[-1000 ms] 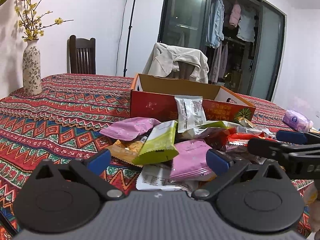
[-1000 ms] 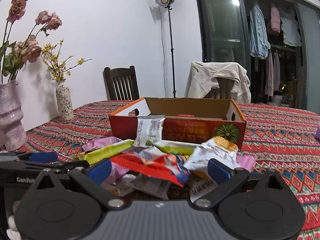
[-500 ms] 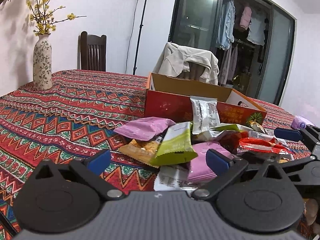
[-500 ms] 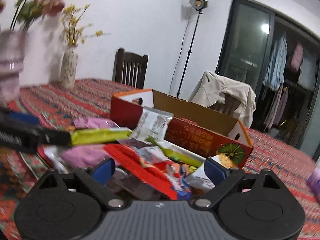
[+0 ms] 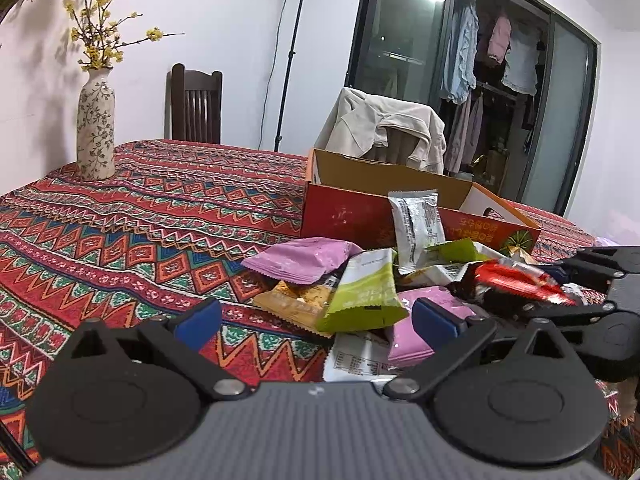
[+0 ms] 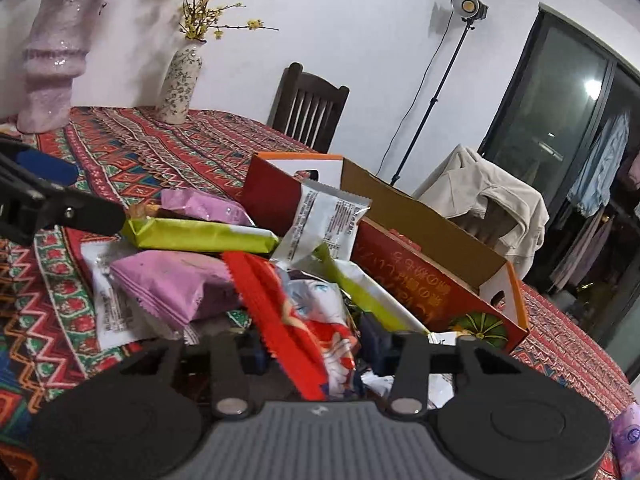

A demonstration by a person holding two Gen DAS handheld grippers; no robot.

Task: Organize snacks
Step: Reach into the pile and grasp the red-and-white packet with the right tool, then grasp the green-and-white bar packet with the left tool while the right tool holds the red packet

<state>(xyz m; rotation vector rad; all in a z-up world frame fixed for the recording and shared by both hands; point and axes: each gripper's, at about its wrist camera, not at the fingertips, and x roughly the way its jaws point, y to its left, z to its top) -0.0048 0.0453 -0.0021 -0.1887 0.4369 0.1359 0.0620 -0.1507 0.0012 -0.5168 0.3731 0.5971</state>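
A pile of snack packets lies on the patterned tablecloth in front of an open red cardboard box (image 5: pixel 352 216) (image 6: pixel 420 264). The pile holds a green packet (image 5: pixel 362 292) (image 6: pixel 200 234), pink packets (image 5: pixel 304 258) (image 6: pixel 176 280), a silver packet (image 5: pixel 418 228) (image 6: pixel 324 222) leaning on the box, and a red packet (image 5: pixel 516 280) (image 6: pixel 304 320). My right gripper (image 6: pixel 316 350) is shut on the red packet. My left gripper (image 5: pixel 316 318) is open and empty, just short of the pile's near left side. The right gripper also shows in the left wrist view (image 5: pixel 592 292).
A flowered vase (image 5: pixel 96 136) (image 6: pixel 180 84) stands at the table's far left, with a pink vase (image 6: pixel 52 60) nearer. A dark wooden chair (image 5: pixel 196 108) and a chair draped with a beige jacket (image 5: pixel 392 132) stand behind the table. A purple pack (image 6: pixel 626 440) lies at the right.
My right gripper has moved into the pile and closed on the red packet. My left gripper stayed open and drifted slightly back and left.
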